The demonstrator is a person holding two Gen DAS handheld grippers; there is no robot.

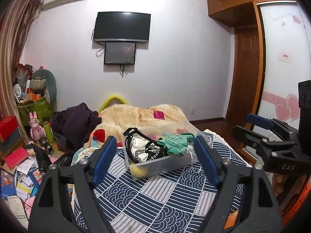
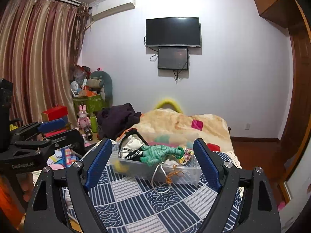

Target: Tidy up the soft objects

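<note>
Bedroom walls in pale lilac fill the background, with a wall-mounted television (image 1: pixel 122 26) at twelve o'clock and striped curtains (image 2: pixel 35 58) toward ten o'clock in the right wrist view. Below them a bed runs away from the cameras, its near end covered by a navy patterned quilt (image 1: pixel 155 198) and its far end by a rumpled cream blanket (image 1: pixel 140 116). On the quilt, dead ahead of both cameras, sits a clear plastic bin (image 1: pixel 161 165), already holding the soft objects: a black-and-white garment (image 1: pixel 143 151) at its nine o'clock side and a green knitted piece (image 1: pixel 175 143) toward three o'clock, draped over the rim, probably dropped in loosely rather than folded. A white cord (image 2: pixel 161 180) trails out of the bin's near wall onto the quilt. The left gripper (image 1: pixel 155 163) hangs short of the bin with fingers spread wide and nothing between them; the right gripper (image 2: pixel 153 165) does likewise, its blue pads framing the bin, perhaps lining up to tuck in the overhang.
</note>
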